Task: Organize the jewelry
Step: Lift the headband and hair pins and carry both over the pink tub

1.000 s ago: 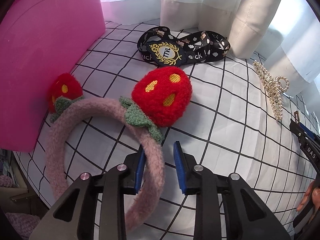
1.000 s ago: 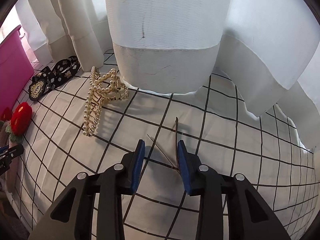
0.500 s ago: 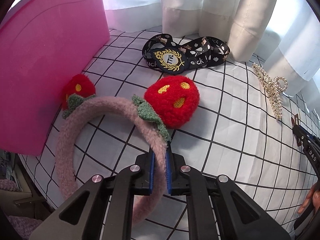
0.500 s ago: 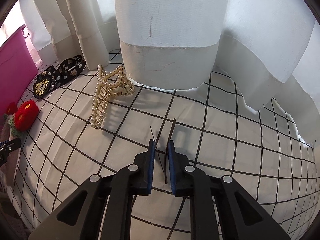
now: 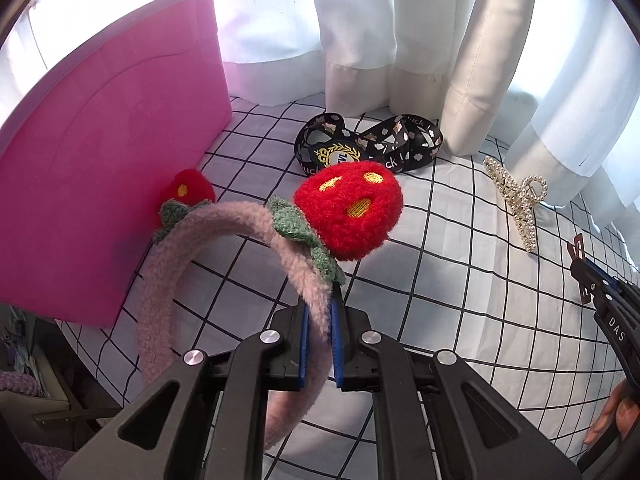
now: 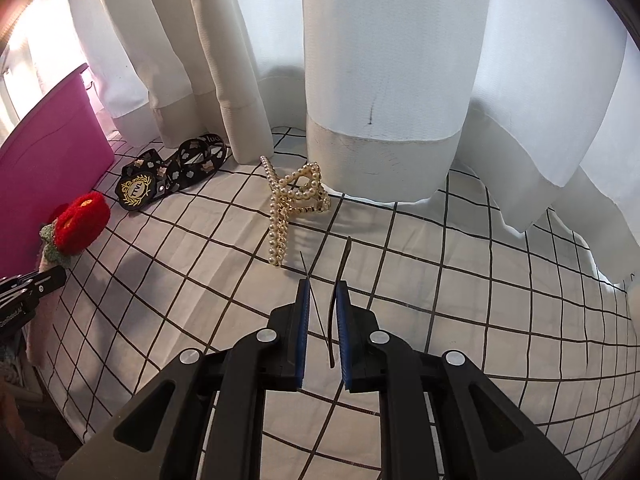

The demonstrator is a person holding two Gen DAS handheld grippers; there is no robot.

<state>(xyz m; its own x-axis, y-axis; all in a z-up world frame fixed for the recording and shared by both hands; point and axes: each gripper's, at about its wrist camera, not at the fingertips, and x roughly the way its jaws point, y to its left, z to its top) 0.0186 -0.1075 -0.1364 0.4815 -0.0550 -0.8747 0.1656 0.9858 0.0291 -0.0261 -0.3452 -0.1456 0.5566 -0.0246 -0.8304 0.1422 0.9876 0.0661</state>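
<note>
While the left gripper clamps the fuzzy pink headband with red strawberry pompoms, its strawberry end is raised off the grid-patterned white cloth. Pinched together, the right gripper grips a thin dark metal hair clip.

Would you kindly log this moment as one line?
left gripper: shut on headband, lifted | right gripper: shut on hair clip | pearl claw clip: on cloth

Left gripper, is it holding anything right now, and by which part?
Yes. The left gripper is shut on the headband, pinching its fuzzy pink band just below the big red strawberry.
</note>
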